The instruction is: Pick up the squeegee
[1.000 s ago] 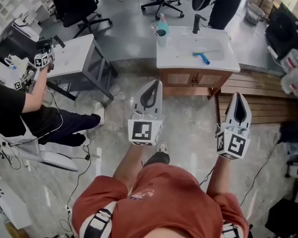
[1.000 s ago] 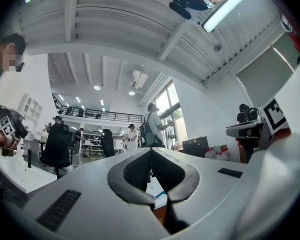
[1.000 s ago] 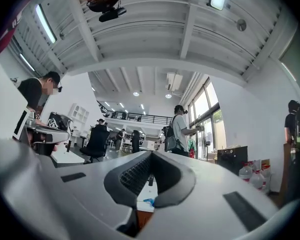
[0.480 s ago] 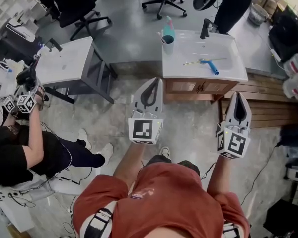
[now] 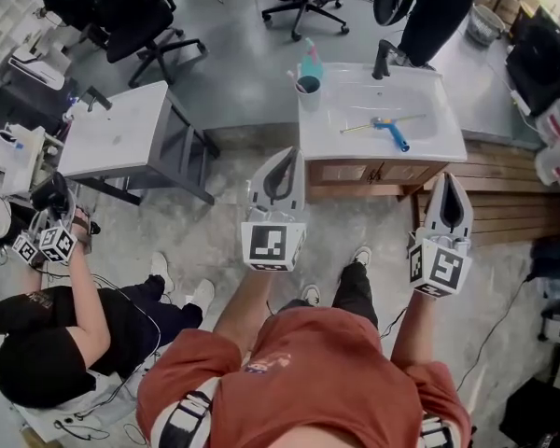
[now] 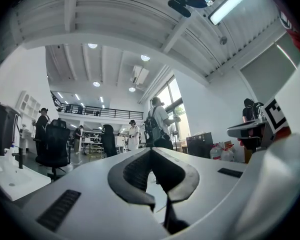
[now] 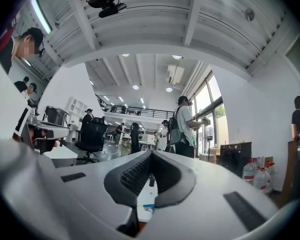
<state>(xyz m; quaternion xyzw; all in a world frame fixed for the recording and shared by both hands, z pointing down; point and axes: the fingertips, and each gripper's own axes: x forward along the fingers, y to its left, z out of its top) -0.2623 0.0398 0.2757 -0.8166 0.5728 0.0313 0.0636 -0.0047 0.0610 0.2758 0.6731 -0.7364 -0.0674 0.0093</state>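
Observation:
The squeegee (image 5: pixel 381 125), a thin pale blade with a blue handle, lies in the white basin of the sink (image 5: pixel 429 138) on a wooden vanity, at the top centre of the head view. Both grippers are held level, well short of it, over the floor. My left gripper (image 5: pixel 293 153) is shut with nothing in it, its tip just short of the vanity's front left. My right gripper (image 5: pixel 446 178) is also shut and empty, short of the vanity's right corner. In the right gripper view a bit of blue (image 7: pixel 149 207) shows through the gap under the shut jaws.
A black faucet (image 5: pixel 384 56) and a cup holding a teal bottle (image 5: pixel 307 75) stand on the sink's rim. A grey table (image 5: pixel 112 133) stands left. A seated person (image 5: pixel 47 343) holds grippers at lower left. Wooden decking (image 5: pixel 504 203) and water bottles (image 5: pixel 553 119) lie right; office chairs (image 5: pixel 140 17) behind.
The person carrying the grippers has stepped toward the vanity; the sink sits a little lower in the head view. The seated person has slid down and left. Both grippers stay shut.

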